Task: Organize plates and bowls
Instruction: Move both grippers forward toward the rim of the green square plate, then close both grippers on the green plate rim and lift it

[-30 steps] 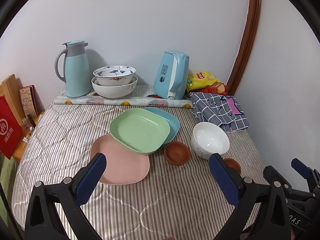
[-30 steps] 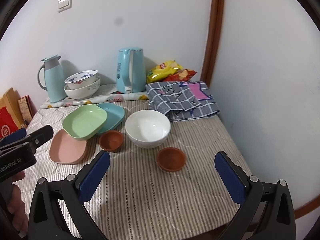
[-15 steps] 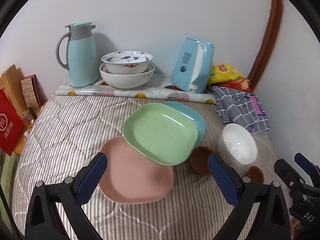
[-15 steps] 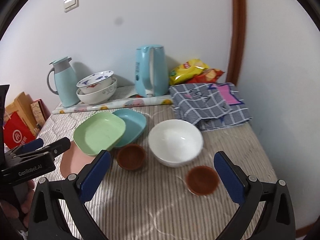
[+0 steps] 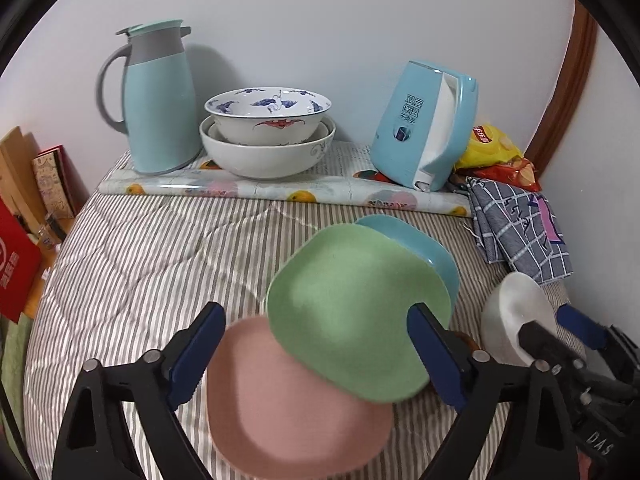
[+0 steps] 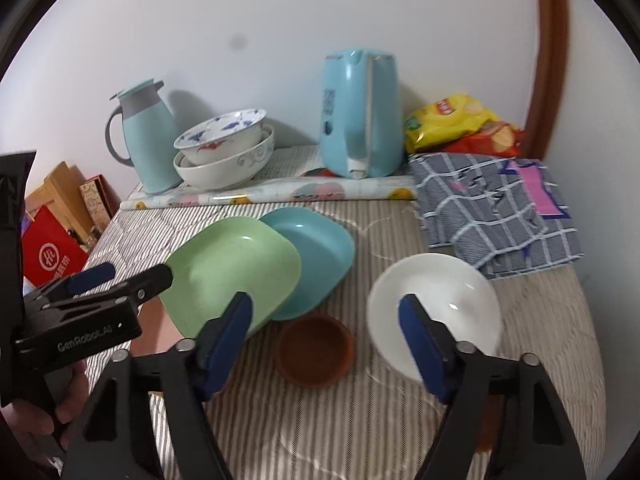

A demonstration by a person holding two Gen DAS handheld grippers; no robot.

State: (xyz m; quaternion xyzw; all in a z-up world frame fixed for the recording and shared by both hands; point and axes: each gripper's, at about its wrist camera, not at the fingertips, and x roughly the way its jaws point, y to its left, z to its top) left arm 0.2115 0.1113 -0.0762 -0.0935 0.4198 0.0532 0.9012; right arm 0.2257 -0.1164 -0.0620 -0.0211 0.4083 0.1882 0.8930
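A green plate [image 5: 356,312] overlaps a blue plate [image 5: 416,244] and a pink plate [image 5: 288,408] on the striped cloth. My left gripper [image 5: 316,344] is open, its fingers either side of the green and pink plates. A white bowl [image 6: 436,308] and a small brown bowl [image 6: 316,348] sit nearer the right. My right gripper [image 6: 328,340] is open above the brown bowl, its right finger [image 6: 420,344] over the white bowl's rim. Another brown bowl [image 6: 490,428] is mostly hidden behind that finger. The left gripper [image 6: 120,276] shows at the left of the right wrist view.
At the back stand a teal jug [image 5: 156,96], two stacked patterned bowls [image 5: 268,136], a blue kettle [image 5: 428,124], snack bags [image 6: 452,120] and a checked cloth [image 6: 496,208]. A rolled mat [image 5: 280,190] lies before them. Boxes [image 5: 24,216] stand off the left edge.
Both grippers have moved forward and lower toward the dishes. The plates now lie between my left fingers, and the brown bowl lies between my right fingers.
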